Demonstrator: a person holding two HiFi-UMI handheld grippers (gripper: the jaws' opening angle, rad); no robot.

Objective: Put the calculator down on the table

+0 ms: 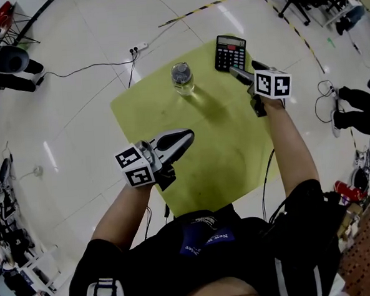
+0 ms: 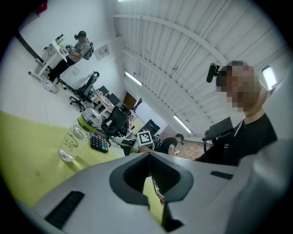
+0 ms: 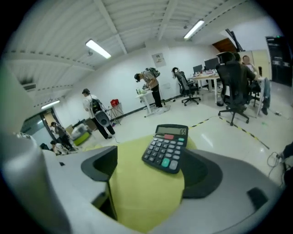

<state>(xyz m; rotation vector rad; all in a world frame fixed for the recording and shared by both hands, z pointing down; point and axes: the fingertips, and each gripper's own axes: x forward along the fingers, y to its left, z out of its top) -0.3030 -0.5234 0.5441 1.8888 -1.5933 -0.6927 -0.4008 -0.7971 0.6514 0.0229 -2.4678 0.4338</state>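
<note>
Both jaws of my right gripper (image 3: 149,180) are standing apart, empty, facing the calculator (image 3: 165,148) lying lengthwise just beyond them.

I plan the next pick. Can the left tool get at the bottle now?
Probably yes: only bare table lies between the left tool and the bottle, but its shut jaws must open first.

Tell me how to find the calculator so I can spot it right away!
Look for the yellow-green table in the middle of the pale tiled floor. At its far corner, to the right of a clear bottle, lies the calculator. It is the flat black thing with rows of keys, one red key and a grey display.
</note>
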